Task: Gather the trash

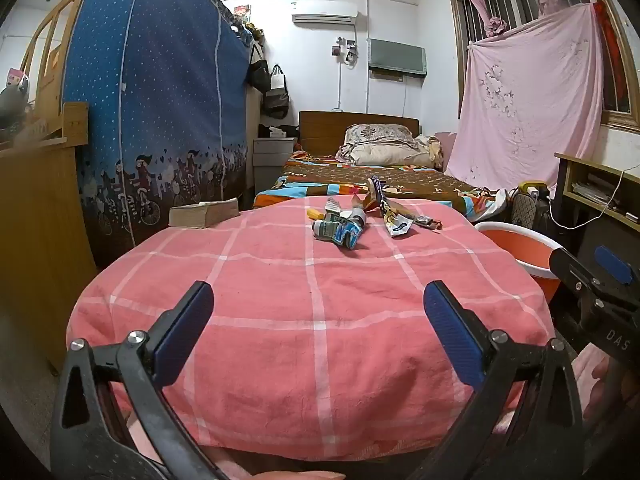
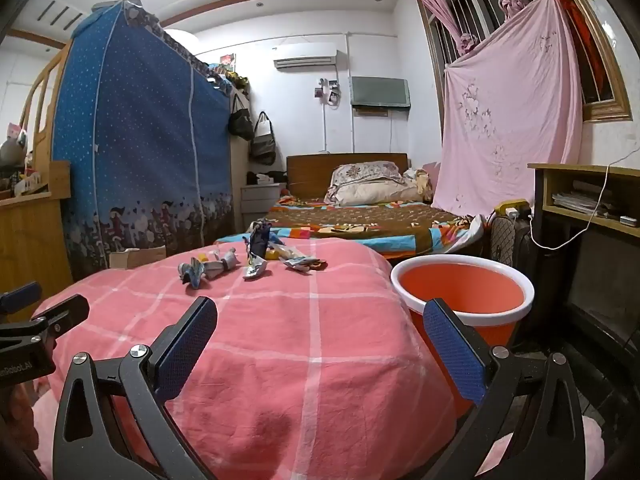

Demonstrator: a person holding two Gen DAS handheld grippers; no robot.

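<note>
Several crumpled wrappers lie at the far side of a table under a pink checked cloth. A blue-and-white crumpled pack is nearest; a striped wrapper lies to its right. The right wrist view shows the same pack and wrappers. An orange bucket with a white rim stands right of the table, also seen in the left wrist view. My left gripper is open and empty over the table's near part. My right gripper is open and empty near the table's right edge.
A thick book lies at the table's far left corner. A blue fabric wardrobe stands left, a bed behind the table, a desk with a white cable on the right. A wooden cabinet is at left.
</note>
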